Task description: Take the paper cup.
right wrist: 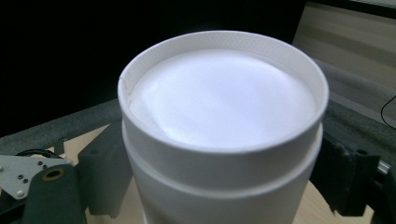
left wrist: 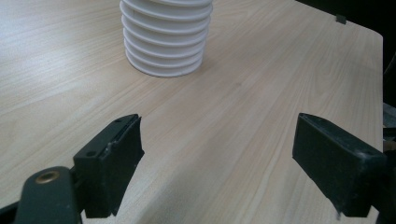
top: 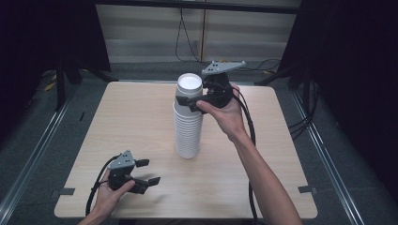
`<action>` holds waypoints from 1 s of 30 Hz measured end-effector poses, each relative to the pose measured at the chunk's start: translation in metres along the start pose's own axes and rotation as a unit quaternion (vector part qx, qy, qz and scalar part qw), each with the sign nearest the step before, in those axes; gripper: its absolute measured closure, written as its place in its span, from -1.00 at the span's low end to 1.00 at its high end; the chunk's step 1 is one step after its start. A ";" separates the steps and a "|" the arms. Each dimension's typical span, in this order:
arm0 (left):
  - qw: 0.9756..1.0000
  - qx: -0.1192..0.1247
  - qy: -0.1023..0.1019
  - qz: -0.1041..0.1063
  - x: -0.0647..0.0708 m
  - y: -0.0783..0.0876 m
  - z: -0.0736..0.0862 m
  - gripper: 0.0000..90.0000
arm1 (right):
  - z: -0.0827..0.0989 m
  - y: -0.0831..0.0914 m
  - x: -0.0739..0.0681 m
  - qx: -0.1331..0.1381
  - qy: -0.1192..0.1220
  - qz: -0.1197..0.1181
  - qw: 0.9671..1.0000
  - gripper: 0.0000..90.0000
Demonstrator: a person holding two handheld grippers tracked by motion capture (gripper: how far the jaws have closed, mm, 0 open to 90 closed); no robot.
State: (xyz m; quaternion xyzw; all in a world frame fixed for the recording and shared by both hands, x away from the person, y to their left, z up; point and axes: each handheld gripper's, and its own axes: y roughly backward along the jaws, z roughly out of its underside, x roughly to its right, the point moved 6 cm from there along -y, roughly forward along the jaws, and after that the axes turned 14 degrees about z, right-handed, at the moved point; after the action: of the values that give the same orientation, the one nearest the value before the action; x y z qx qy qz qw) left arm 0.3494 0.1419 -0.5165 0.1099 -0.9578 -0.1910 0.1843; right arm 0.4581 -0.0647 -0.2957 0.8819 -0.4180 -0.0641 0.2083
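Pale wood-grain table (top: 141,122) under dark curtains is where I work, and the order starts at my jaws. My right gripper (top: 190,104) has its jaws set one on each side of the upper part of the tall stack of white paper cups (top: 188,123), just below the top cup's base; in the right gripper view the black pads sit left and right of the white wall, very near it, yet I cannot tell whether they press or only bracket it. I hold them up there, I judge, so that a squeeze would catch the topmost upturned white cup (right wrist: 219,126) alone and lift it free of the ones beneath. The stack itself stands upright near the middle of the table, mouths down, its ribbed rims flaring at the foot.

My left gripper (top: 146,172) rests low at the near left corner, well apart from the stack, jaws spread wide and holding nothing. In its own view the stack's foot (left wrist: 164,37) lies straight ahead, so I judge it waits ready to steady the lower cups or take the one pulled off.
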 end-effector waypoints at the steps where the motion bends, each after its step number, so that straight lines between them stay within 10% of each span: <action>1: 1.000 -0.001 0.000 0.000 0.000 0.000 0.000 -0.65 | 0.000 0.000 0.000 -0.001 0.002 0.001 1.000 -0.61; 30: 1.000 -0.002 0.000 0.003 0.000 0.000 0.001 -0.65 | -0.013 0.008 0.001 0.026 -0.004 0.005 1.000 -0.58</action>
State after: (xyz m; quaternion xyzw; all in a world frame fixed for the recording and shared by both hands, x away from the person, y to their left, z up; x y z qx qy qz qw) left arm 0.3492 0.1416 -0.5171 0.1067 -0.9578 -0.1920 0.1852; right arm 0.4568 -0.0661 -0.2807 0.8845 -0.4251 -0.0560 0.1841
